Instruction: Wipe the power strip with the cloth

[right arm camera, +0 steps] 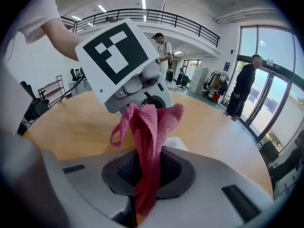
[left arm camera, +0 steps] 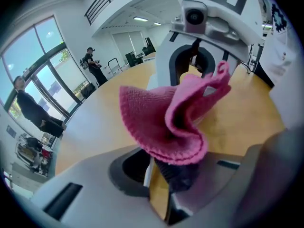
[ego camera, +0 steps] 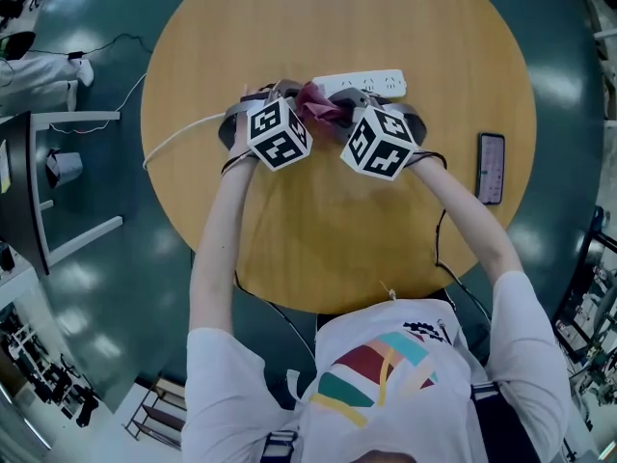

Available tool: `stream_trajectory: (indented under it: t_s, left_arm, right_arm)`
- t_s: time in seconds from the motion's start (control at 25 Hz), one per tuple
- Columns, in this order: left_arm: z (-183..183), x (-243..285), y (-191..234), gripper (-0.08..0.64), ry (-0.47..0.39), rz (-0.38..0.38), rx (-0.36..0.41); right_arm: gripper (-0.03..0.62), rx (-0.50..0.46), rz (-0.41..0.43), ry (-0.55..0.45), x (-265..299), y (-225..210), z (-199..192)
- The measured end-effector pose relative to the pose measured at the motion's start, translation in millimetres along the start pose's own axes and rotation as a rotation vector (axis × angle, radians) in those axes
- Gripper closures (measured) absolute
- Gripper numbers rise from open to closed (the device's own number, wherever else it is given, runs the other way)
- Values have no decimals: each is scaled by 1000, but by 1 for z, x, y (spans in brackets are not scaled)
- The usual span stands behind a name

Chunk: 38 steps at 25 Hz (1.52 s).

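I read this as the set-up step, before any wiping: the cloth (ego camera: 318, 104) hangs bunched in the air between my two tools, and neither end of it touches the power strip (ego camera: 371, 84). The left gripper (left arm camera: 164, 179) has its jaws clenched on one edge of the pink fabric, the rest flaring up in a loose fold above them. The right gripper (right arm camera: 137, 198) also has its jaws clamped on the cloth, a twisted strand running down into the gap. The two face each other closely over the round desk (ego camera: 318, 230). The white strip lies flat on the wood just beyond them, towards the far edge, with its cable trailing off to the left. A phone (ego camera: 491, 167) sits well apart on the right, out of my way. My judgement is that the next move calls for one side to let go, so the cloth hangs from a single grip with enough loose fabric to lie on the strip. Then I should carry it forward and lower it onto the socket face. The freed tool could steady the strip, since a light strip may slide under the stroke.
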State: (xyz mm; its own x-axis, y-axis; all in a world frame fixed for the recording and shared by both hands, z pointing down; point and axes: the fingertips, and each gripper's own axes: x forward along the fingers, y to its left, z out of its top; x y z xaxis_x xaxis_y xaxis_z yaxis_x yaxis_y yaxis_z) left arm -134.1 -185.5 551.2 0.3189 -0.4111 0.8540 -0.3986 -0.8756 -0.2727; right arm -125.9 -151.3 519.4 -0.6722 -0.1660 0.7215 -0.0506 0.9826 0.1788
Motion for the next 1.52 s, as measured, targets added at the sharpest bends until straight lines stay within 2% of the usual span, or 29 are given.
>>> stream_trajectory:
  t_s: [0.16,0.36,0.72,1.0,1.28,1.36,1.4,1.52]
  left_arm:
    - [-2,-1,3,486,-1,-5,6]
    - [1,2,0,488,27,-1,29]
    - [5,5,0,488,61,-16,40]
    - [-2,5,1,489,86,-32,44]
    - [6,6,0,489,94,-26,25]
    - [6,5,0,489,96,-23,24]
    - [4,4,1,489,97,-21,23]
    - [-3,4,4,489,100,-14,12]
  right_arm:
    - [552,-2,-19,4,4,-3,1]
    - [552,-69,-74,50,-7,-6,-16]
    - [552,-179,-192,166,-54,-33,-81]
    - [552,-109,-269,225,-81,-58,-120]
    - [552,-66,-301,260,-101,-74,-142]
    - [552,22,-303,249,-107,-78,-146]
    - [552,120,-296,224,-109,-81,-146]
    - [552,518,-272,106,-108,-105,-147]
